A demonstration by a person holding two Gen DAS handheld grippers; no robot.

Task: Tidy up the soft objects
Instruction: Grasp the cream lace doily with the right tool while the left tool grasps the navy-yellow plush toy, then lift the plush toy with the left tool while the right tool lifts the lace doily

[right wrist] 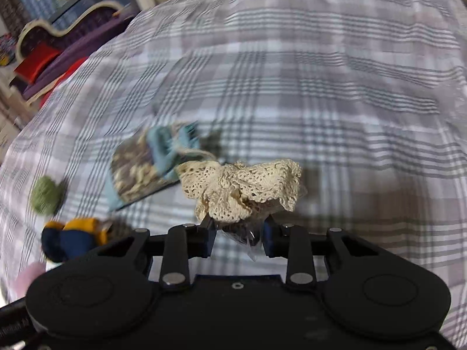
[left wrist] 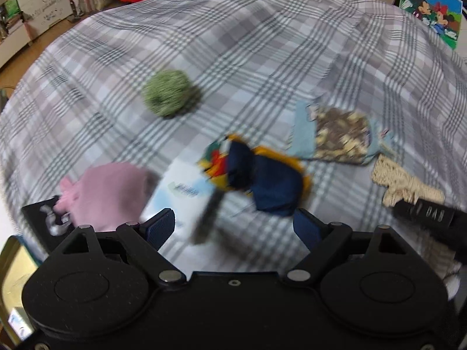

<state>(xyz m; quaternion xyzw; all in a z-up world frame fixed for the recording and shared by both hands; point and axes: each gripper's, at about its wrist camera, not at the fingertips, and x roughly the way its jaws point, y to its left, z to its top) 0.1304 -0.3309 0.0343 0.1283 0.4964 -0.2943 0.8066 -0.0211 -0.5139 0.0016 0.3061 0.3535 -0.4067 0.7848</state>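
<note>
Above the plaid bedspread (right wrist: 321, 87), right gripper (right wrist: 238, 233) angled downward clamps cream lace (right wrist: 242, 186)

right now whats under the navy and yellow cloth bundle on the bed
The navy and yellow bundle lies partly over a white packet and a multicoloured cloth, all on the plaid bedsheet. Whatever else sits beneath it is covered.

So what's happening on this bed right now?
A person is sorting soft items on a plaid bedspread with two handheld tools. The right tool is shut on a cream lace piece. The left tool is open and empty above a navy and yellow cloth, with a pink garment, a green pom-pom and a camouflage pouch lying nearby.
</note>
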